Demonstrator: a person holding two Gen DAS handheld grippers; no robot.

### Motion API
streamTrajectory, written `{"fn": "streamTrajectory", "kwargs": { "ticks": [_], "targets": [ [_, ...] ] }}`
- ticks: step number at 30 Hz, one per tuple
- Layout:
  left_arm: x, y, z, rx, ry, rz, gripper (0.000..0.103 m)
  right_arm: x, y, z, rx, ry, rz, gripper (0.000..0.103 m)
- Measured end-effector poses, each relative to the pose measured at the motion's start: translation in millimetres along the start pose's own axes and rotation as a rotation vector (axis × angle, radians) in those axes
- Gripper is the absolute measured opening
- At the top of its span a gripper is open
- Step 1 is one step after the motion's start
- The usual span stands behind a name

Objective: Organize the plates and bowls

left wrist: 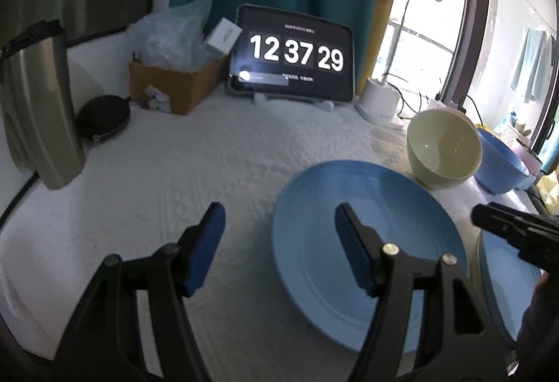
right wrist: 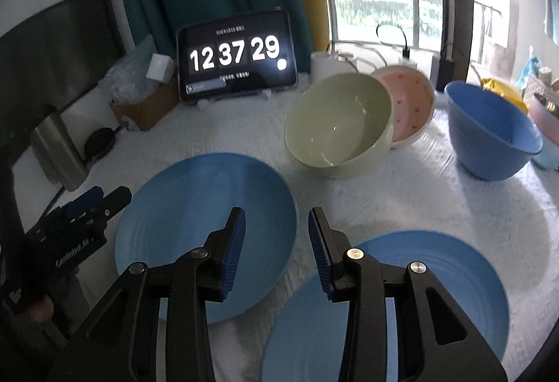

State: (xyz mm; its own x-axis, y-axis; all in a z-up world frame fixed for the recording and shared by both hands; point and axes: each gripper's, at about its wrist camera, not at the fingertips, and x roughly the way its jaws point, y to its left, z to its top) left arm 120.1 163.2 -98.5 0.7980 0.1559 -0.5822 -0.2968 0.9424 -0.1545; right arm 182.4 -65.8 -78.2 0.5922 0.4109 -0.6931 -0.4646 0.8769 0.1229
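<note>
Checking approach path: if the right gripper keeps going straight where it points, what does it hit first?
Likely bare white tablecloth in the gap between the two blue plates; the right gripper is open and empty. The left plate's rim lies closest to that line, depth unclear.

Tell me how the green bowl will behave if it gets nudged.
The green bowl already sits tilted against the pink bowl, so a nudge would likely rock or roll it. Its glossy glaze suggests a slippery, rigid, breakable surface. The soft white cloth may damp sliding.
</note>
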Motion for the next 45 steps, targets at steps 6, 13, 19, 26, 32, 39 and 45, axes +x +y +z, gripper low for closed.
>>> {"fn": "streamTrajectory", "kwargs": {
  "ticks": [6, 13, 19, 26, 32, 39, 45],
  "targets": [
    [8.7, -3.9, -0.6, 0.018, 0.040, -0.020, 0.067, 25.0, -6.2, 3.2, 0.043, 0.102, 0.007, 0.051],
    [18.5, -0.6, -0.7, -0.012, 0.095, -0.030, 0.067, 41.4, -6.1, -1.4, 0.035, 0.169, 0.017, 0.051],
    [21.2, -7.2, -1.7, 0.018, 0.106, -0.025, 0.067, 50.8, -3.3, -2.6, 0.028, 0.197, 0.036, 0.051],
    [27.0, -16.4, -2.4, 0.058, 0.131, -0.021, 0.067, 56.7, 0.8, -3.1, -0.011, 0.220, 0.004, 0.051],
    [23.1, -23.9, -3.6, 0.102, 0.111, -0.046, 0.066, 57.3, 8.0, -5.0, -0.049, 0.212, 0.005, 0.047],
    [18.2, -19.8, -3.5, 0.080, 0.092, -0.046, 0.056, 55.1, 6.6, -5.7, -0.049, 0.195, -0.008, 0.040],
    [16.4, -19.0, -2.3, 0.081, 0.076, -0.053, 0.052, 45.2, 7.3, -5.9, -0.059, 0.158, -0.019, 0.039]
  ]
}}
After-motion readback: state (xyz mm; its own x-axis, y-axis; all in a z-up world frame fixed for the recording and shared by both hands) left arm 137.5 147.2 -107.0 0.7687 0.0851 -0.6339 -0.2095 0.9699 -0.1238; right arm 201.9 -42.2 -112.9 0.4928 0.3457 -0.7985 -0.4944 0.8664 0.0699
